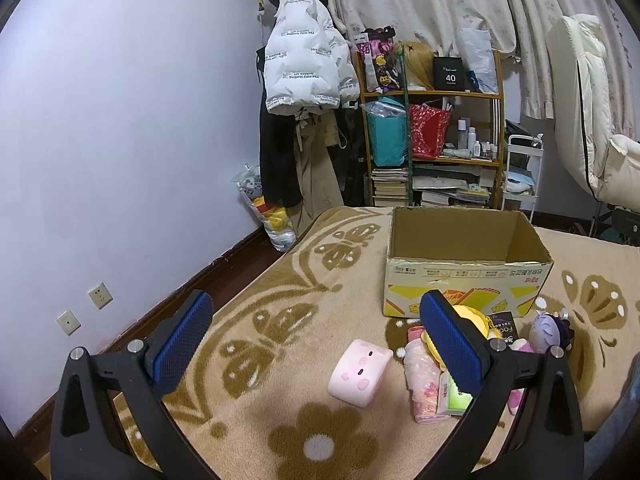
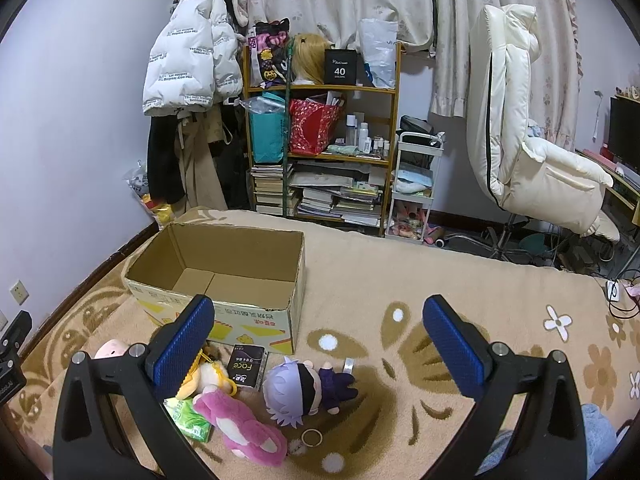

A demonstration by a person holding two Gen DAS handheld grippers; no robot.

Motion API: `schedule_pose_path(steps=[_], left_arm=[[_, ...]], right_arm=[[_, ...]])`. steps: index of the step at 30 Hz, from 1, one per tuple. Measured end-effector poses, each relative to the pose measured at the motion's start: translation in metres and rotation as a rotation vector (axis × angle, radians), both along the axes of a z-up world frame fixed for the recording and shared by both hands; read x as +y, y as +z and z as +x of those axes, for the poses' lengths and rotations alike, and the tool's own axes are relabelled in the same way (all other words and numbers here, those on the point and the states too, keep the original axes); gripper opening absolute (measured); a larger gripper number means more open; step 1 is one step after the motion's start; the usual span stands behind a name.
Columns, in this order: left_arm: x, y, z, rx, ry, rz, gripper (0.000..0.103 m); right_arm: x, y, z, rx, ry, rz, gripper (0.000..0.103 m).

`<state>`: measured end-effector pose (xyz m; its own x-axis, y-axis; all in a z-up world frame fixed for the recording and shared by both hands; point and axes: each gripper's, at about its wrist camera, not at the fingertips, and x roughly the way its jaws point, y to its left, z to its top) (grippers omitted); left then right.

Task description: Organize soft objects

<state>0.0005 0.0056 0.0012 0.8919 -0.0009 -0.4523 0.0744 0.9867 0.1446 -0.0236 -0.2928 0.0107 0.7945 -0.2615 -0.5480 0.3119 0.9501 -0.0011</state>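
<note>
The left claw [image 1: 316, 336] is released, jaws spread wide and empty, above the bed [image 1: 280, 304], which carries a beige blanket with a brown butterfly pattern. The right claw [image 2: 318, 338] is likewise released and empty, hovering over the same bed. An open cardboard box [image 2: 224, 268] stands upright toward the far edge of the bed, its interior bare as far as the views show. A pink pig-faced plush [image 1: 360, 372] lies on the blanket apart from the other items, on the near side of the box and toward the left edge of the bed. Just beside the box's near wall lies a cluster of soft objects: a purple-haired doll [image 2: 308, 390] on its back, a pink plush bear [image 2: 240, 428] touching a green tissue pack [image 2: 192, 420], a yellow plush [image 2: 200, 376] partly hidden behind the right claw's left finger, and a black packet [image 2: 247, 366] marked "Face" lying flat between the box and the doll. A small ring [image 2: 312, 437] lies on the blanket near the doll's head. Beyond the bed's far edge stand a wooden shelf [image 2: 320, 88] and a cream chair [image 2: 520, 140].
</note>
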Motion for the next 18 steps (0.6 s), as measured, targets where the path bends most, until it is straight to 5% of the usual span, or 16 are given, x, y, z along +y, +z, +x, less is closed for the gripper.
schedule_pose_path(steps=[18], left_arm=[[-0.0038,-0.0012,0.0013,0.0,0.0,0.0,0.102]], right_arm=[[-0.0005,-0.0036,0.0001,0.006,0.0,0.004,0.103]])
